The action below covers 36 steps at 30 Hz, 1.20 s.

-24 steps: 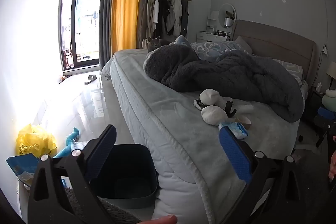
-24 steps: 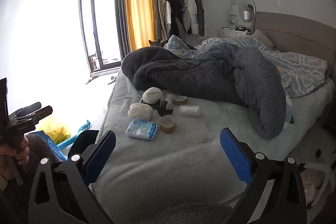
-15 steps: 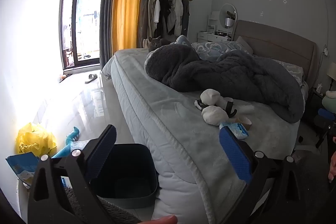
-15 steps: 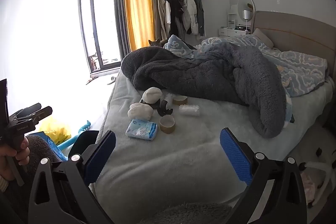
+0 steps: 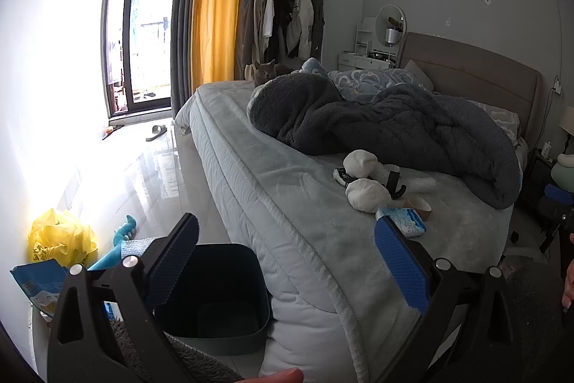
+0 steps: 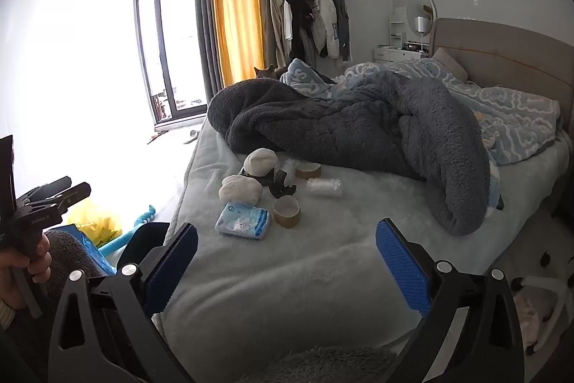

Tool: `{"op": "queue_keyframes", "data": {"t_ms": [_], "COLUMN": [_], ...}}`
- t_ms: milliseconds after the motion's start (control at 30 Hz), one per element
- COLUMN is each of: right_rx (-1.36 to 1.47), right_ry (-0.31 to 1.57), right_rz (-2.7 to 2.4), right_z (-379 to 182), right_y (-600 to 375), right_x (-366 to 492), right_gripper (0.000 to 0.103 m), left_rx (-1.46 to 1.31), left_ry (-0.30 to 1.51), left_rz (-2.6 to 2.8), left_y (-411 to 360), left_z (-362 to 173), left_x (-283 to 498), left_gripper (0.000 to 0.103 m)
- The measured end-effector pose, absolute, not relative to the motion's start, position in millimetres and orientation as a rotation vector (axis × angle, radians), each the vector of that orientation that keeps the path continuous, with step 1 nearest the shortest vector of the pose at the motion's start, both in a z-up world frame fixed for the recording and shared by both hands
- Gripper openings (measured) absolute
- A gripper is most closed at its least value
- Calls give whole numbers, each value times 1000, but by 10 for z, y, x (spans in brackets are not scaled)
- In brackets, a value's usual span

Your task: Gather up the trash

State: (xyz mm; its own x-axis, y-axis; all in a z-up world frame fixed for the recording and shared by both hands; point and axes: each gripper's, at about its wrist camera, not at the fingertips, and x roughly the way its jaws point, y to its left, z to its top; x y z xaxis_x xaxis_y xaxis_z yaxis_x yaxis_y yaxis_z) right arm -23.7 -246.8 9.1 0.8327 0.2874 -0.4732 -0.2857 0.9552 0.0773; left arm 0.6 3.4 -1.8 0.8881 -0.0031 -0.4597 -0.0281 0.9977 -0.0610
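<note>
Occupying most of both views, the large bed with a pale grey fleece cover [image 6: 323,275] is carrying a crumpled dark grey fluffy blanket [image 6: 358,128]. Beside the bed, on the floor, a dark rectangular plastic bin [image 5: 215,293] is standing open. A crumpled yellow plastic bag [image 5: 61,236] is lying on the floor near the wall. The trash is lying grouped on the bed just in front of the blanket: two white crumpled wads [image 6: 240,190], a blue-and-white tissue pack [image 6: 242,220], a brown cardboard tape roll [image 6: 286,210] and a clear plastic wrapper [image 6: 323,186]. The left hand-held gripper [image 5: 287,261] is hovering over the bin and bed edge, jaws spread wide, gripping nothing. The right hand-held gripper [image 6: 287,266] is hovering above the bed, jaws equally wide, well apart from the trash.
</note>
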Motion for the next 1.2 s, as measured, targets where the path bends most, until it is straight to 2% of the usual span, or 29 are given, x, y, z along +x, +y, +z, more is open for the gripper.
{"op": "queue_keyframes", "data": {"t_ms": [1200], "right_rx": [5], "right_ry": [504], "right_rz": [304], "right_z": [89], "right_y": [-2474], "right_x": [-229], "right_gripper": [100], "left_rx": [-64], "left_ry": [482], "left_rz": [14], "left_y": [48], "left_z": [-56], "left_x": [14], "left_gripper": [100]}}
